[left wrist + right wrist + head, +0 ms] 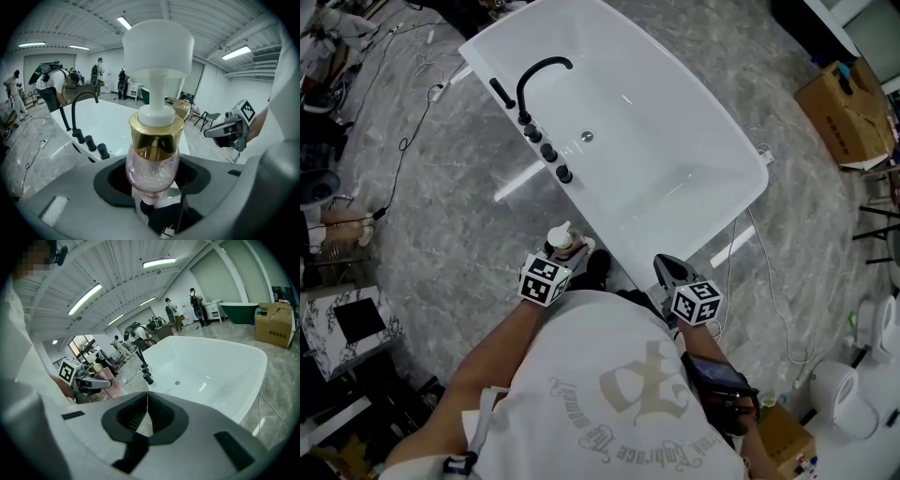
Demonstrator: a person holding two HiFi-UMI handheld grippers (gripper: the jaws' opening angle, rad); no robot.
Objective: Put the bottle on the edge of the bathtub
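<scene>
Bottle [152, 161] held just beside the bathtub [694, 141]
Left claw [152, 185] grasps the pink pump bottle upright, over the floor [441, 234] by the tub's near rim; right claw [148, 401] is clenched, empty

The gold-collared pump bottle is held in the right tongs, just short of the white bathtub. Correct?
No: the left tongs hold the pump bottle, as the left gripper view shows; the right tongs are shut and empty. The bathtub part stands.
</scene>
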